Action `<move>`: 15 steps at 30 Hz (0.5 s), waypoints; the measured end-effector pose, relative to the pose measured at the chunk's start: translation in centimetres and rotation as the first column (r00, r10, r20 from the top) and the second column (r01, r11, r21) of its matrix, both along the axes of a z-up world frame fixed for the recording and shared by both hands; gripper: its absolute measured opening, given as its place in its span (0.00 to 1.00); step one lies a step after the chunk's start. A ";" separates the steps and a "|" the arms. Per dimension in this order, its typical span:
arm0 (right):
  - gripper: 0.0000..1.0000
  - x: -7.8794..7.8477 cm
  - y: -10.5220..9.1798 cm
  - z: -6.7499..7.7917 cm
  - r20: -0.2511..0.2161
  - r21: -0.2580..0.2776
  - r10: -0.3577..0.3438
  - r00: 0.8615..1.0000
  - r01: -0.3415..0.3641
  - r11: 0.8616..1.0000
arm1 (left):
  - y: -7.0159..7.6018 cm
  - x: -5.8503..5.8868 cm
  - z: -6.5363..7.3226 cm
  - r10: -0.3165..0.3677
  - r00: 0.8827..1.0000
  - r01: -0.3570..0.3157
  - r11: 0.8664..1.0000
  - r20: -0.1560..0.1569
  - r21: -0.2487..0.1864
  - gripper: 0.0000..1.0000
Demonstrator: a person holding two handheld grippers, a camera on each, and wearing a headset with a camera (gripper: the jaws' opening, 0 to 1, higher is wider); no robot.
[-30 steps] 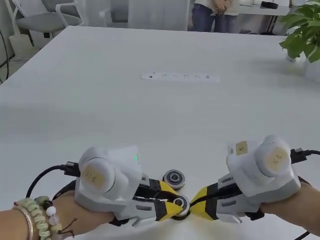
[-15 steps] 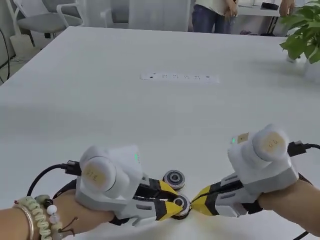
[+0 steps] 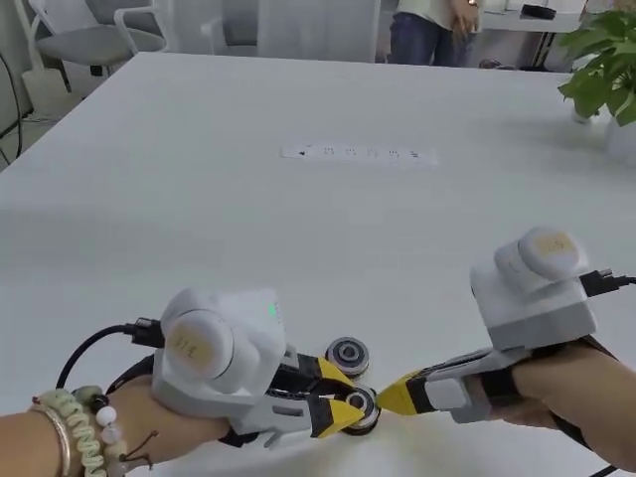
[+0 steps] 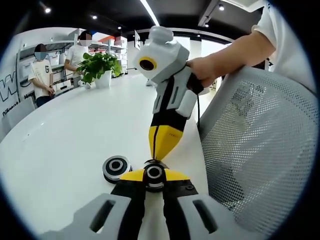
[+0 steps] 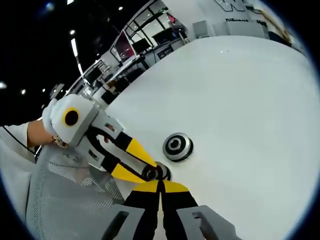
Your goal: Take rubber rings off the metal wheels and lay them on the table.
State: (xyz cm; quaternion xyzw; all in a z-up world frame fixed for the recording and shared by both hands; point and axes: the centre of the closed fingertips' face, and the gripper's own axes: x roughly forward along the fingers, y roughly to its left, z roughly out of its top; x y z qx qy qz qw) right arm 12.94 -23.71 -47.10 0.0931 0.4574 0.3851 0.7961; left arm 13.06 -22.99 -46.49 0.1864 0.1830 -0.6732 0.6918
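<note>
Held wheel (image 3: 359,405) sits low on the bench (image 3: 298,229), near edge, yellow jaws of the left gripper (image 4: 153,176) clamped on its rim from both sides. It's flat-ish, face up, axle approx. upright; a round disc, so no long axis to speak of. Rubber ring (image 4: 153,164) looks on, a black band round the rim. Right gripper (image 3: 384,400) points in from the wheel's opposite side, jaws together, tip touching the rim; can't tell if any rubber is nipped. Step in hand, I'd say: starting the peel on wheel no. 1. Next move prob. needs that tip under the ring's edge, then a pull away w/ the left gripper holding firm. Second wheel (image 3: 346,353) lies just beyond the held wheel, ring on too by the look.
</note>
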 end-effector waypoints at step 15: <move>0.00 -0.4 0.4 0.8 0.029 0.018 0.040 0.999 -0.040 0.999 | 0.0 -0.1 0.0 -0.005 1.000 0.005 1.000 0.001 0.003 0.07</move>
